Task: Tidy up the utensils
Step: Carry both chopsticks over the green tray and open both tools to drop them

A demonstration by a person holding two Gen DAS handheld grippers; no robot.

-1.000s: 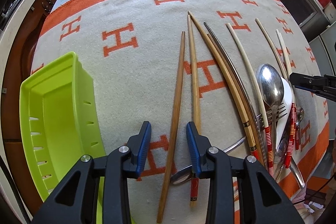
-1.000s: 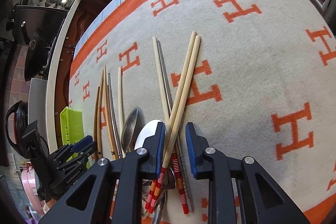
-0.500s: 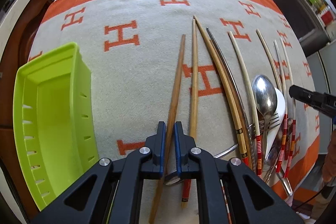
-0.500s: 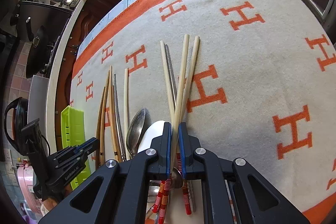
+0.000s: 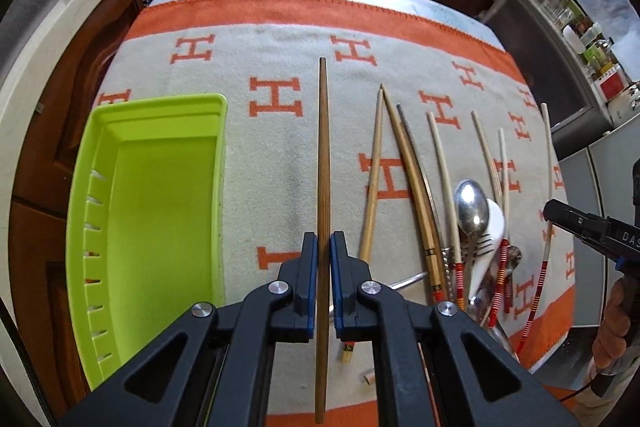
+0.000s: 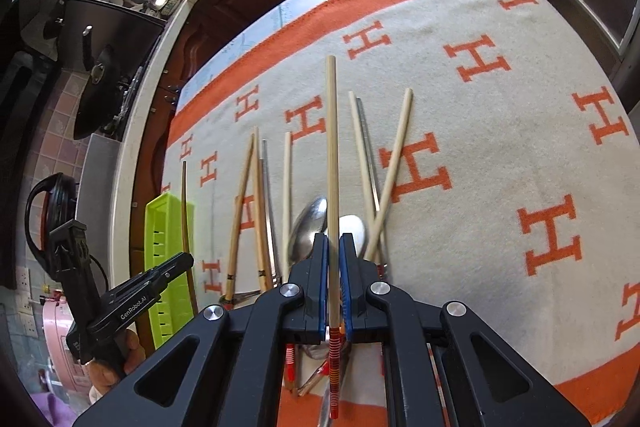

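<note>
My left gripper [image 5: 323, 247] is shut on a dark brown wooden chopstick [image 5: 323, 147] and holds it lifted above the cloth, just right of the lime green plastic tray [image 5: 156, 195]. My right gripper [image 6: 333, 251] is shut on a pale chopstick with a red striped handle [image 6: 332, 147], raised over the utensil pile. Loose chopsticks [image 5: 412, 179], a steel spoon [image 5: 472, 207], a white spoon [image 5: 494, 227] and a fork [image 5: 480, 245] lie on the cloth. The tray also shows in the right wrist view [image 6: 164, 247].
A cream cloth with orange H marks [image 5: 280, 39] covers the table. The table edge and dark wood cabinets lie beyond it. Jars and bottles [image 5: 580, 23] stand on a counter at far right. The other hand-held gripper [image 6: 132, 303] shows at lower left.
Both grippers went from open to shut, each on one chopstick, then lifted it off the cloth. The left one shifted its chopstick toward the green tray.
</note>
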